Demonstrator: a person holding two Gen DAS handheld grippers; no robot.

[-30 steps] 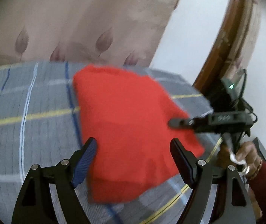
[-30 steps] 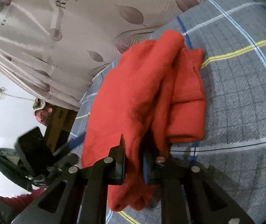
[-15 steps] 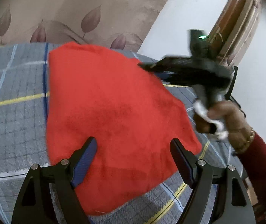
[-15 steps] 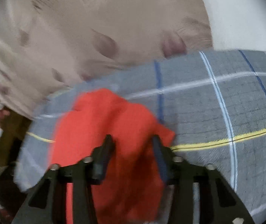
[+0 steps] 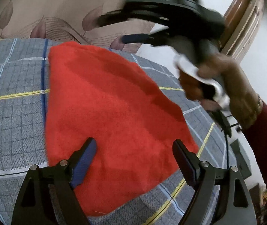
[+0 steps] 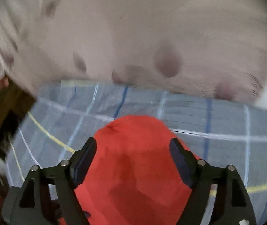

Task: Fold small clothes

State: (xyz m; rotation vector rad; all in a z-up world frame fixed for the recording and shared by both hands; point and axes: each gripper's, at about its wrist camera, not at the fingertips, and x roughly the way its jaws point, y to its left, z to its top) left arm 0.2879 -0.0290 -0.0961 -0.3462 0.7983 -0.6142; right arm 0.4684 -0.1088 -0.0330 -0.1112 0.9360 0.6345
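Red garment (image 5: 112, 110) flat on grey checked sheet (image 5: 15, 112), leaf-print curtain (image 5: 62, 13) behind, left claw (image 5: 133, 150) spread, right claw (image 6: 133, 148) opening, empty.

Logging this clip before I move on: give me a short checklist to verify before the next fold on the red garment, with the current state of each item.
1. Red garment lies flat on the checked bedspread: ok.
2. Right hand-held gripper released: ok, its jaws are opening, nothing pinched between them.
3. Left hand-held gripper free: ok, open above the garment's near edge.
4. Fold edges aligned: cannot tell, the layers underneath are hidden.
5. Right wrist view sharp enough to aim: not ok, blurred.
6. Right hand off the cloth: ok, raised above it.
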